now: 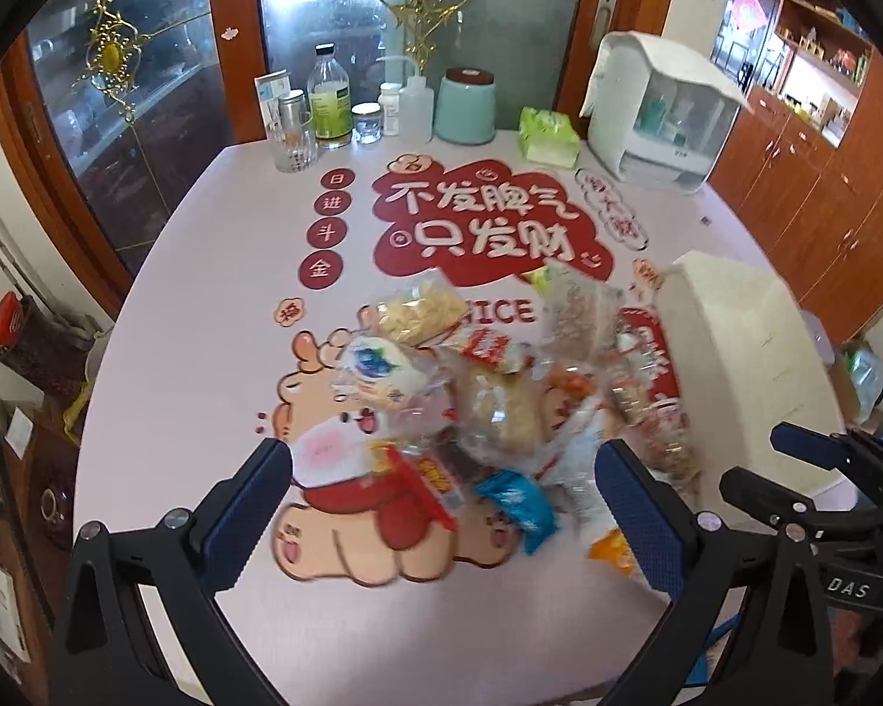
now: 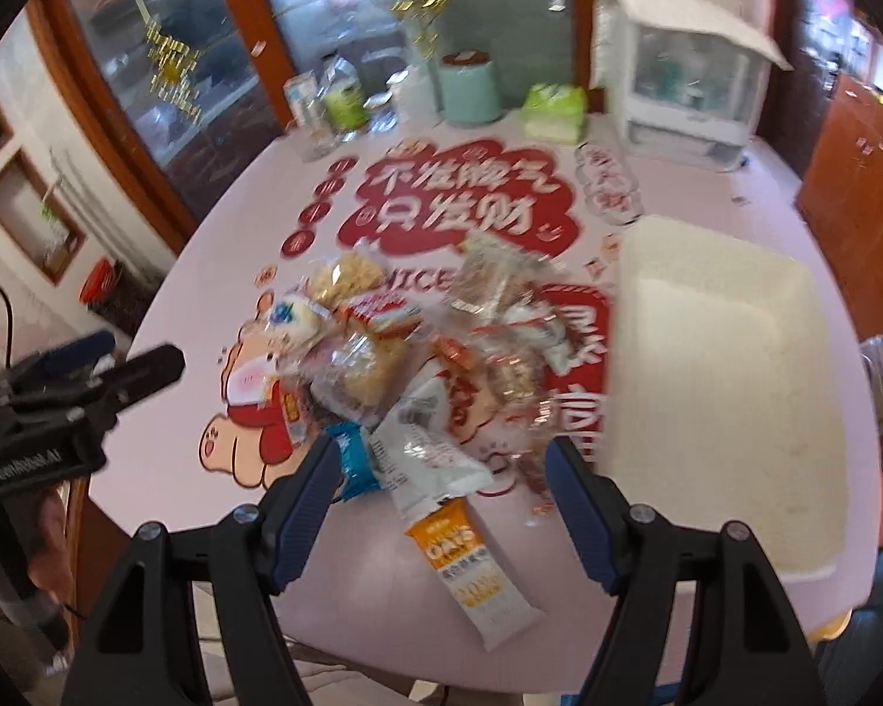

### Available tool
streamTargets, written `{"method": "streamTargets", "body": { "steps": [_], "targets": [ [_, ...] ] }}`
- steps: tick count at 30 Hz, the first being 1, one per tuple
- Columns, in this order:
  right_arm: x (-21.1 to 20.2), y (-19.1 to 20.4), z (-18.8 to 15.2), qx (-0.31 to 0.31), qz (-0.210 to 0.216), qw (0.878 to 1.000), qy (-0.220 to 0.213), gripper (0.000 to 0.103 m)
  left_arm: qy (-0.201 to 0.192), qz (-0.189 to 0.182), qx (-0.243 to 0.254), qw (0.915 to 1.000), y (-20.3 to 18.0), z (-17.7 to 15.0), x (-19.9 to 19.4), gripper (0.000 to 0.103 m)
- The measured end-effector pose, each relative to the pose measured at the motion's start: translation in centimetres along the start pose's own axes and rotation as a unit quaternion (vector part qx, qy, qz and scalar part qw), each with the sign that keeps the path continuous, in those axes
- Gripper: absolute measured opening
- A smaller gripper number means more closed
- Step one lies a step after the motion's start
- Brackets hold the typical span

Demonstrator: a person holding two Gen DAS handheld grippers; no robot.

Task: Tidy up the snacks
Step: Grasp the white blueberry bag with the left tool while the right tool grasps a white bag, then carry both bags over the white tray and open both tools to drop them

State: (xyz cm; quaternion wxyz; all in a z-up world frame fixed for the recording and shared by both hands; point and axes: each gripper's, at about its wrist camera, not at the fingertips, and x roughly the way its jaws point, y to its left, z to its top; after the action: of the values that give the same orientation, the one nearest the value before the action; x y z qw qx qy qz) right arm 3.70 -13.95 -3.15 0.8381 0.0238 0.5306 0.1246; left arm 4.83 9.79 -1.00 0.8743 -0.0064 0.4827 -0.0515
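Two grippers hang open and empty over the snack pile [image 2: 418,365] at mid-worktop [image 1: 206,270]: left gripper [image 1: 441,500], right gripper [image 2: 441,500]. The cream bin [image 2: 706,365] sits just right of the pile. Recommended: take the outlying oat bar [image 2: 477,565] first, closing across its narrow width, and avoid snagging adjacent wrappers.

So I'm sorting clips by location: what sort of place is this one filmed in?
Most likely a home dining room. A round table with a festive printed cover holds a pile of snacks, with household bottles and jars at the back, and wooden glass-door cabinets stand behind.
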Motion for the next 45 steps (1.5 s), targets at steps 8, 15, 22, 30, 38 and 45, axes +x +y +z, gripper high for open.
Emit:
{"method": "streamTargets", "body": {
  "steps": [8,15,22,30,38,45],
  "targets": [
    [7.7,2.1,-0.3,-0.037,-0.007,0.998,0.056,0.073,0.046,-0.005,-0.003,0.9989,4.7,1.3,7.0,0.102],
    [12.3,3.0,-0.5,-0.057,-0.026,0.994,0.084,0.072,0.115,-0.037,0.006,0.9927,6.9,3.4,15.3,0.102],
    [14.7,3.4,-0.5,-0.071,-0.039,0.991,0.104,0.072,0.166,-0.036,0.039,0.9846,5.9,4.2,21.6,0.102],
    [16.4,3.7,-0.8,-0.075,-0.039,0.988,0.129,0.06,0.202,-0.068,0.046,0.9759,5.5,4.1,24.6,0.097],
    [16.5,3.7,-0.6,-0.072,-0.037,0.989,0.122,0.048,0.175,-0.07,0.06,0.9803,4.9,4.4,23.6,0.057],
    [14.9,3.6,-0.4,-0.055,-0.037,0.993,0.098,0.045,0.138,-0.039,0.073,0.9869,4.7,3.7,21.1,0.046]
  ]
}}
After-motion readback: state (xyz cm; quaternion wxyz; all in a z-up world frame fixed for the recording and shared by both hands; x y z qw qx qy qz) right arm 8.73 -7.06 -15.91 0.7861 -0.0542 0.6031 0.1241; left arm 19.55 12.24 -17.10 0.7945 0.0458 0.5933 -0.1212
